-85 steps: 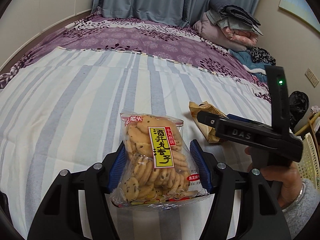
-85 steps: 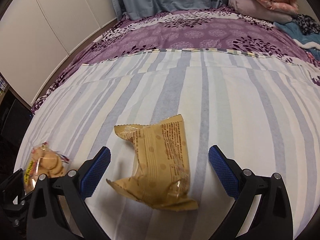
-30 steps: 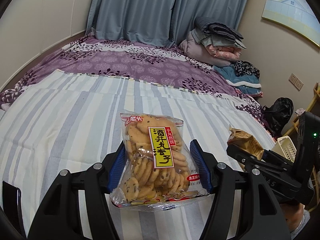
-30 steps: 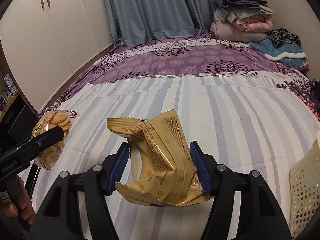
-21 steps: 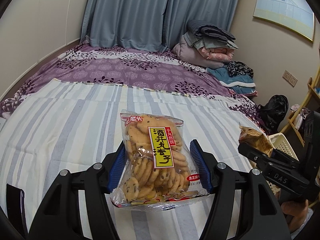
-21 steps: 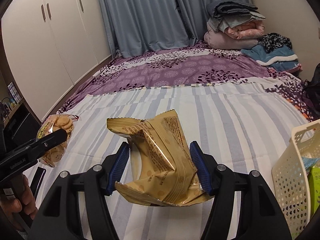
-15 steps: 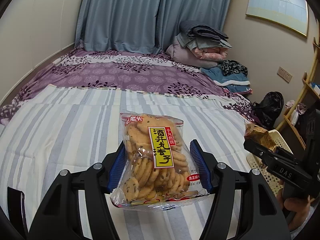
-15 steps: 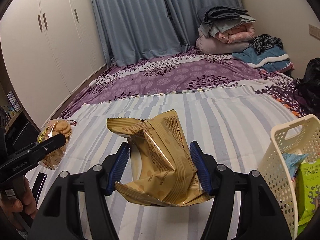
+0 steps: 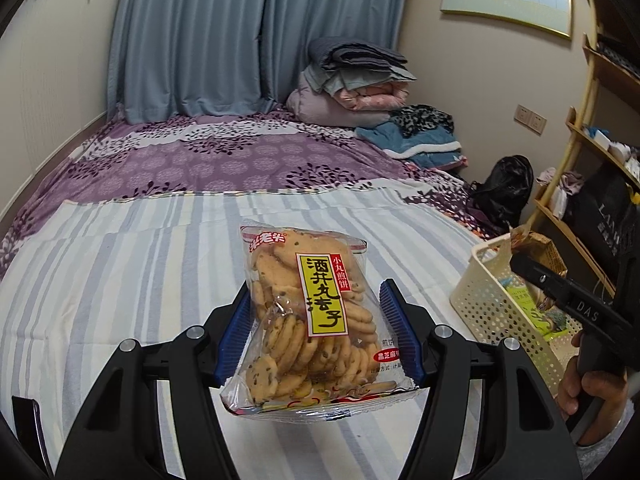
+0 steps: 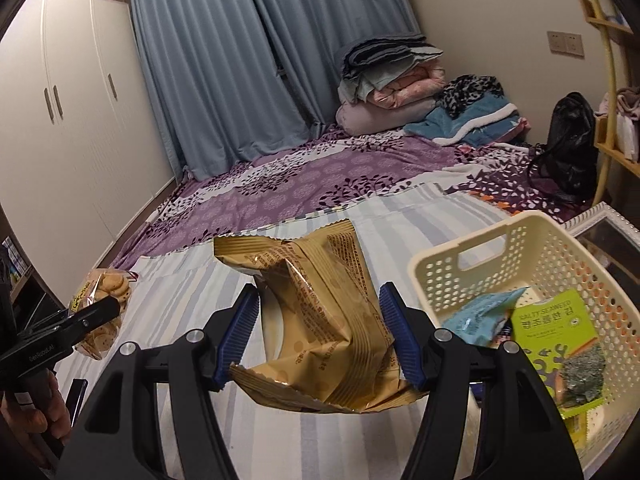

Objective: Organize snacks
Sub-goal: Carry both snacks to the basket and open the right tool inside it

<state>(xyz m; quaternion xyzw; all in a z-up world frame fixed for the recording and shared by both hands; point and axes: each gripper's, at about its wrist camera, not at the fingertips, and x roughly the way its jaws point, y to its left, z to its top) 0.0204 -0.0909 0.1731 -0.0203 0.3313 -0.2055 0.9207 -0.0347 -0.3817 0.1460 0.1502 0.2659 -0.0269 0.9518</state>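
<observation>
My left gripper point(image 9: 318, 330) is shut on a clear bag of round biscuits point(image 9: 310, 316) with a yellow label, held above the striped bedsheet point(image 9: 120, 280). My right gripper point(image 10: 318, 330) is shut on a crumpled gold snack packet point(image 10: 320, 328), also lifted off the bed. A cream perforated basket point(image 10: 532, 248) stands at the right, holding a green seaweed packet point(image 10: 554, 324) and a light blue packet point(image 10: 480, 316). In the left wrist view the right gripper point(image 9: 524, 258) with the gold packet point(image 9: 536, 242) hangs over the basket point(image 9: 500, 312). The biscuit bag point(image 10: 102, 308) shows at the right wrist view's left edge.
A purple floral cover point(image 9: 224, 156) lies beyond the striped sheet, with folded bedding point(image 9: 352, 80) stacked at the far corner. A black bag point(image 9: 504, 188) and a wooden shelf point(image 9: 592, 128) stand to the right. White wardrobe doors point(image 10: 68, 120) line the left side.
Both grippers have risen and swung to the right with their packets. The basket has come into view and now sits just right of the gold packet.
</observation>
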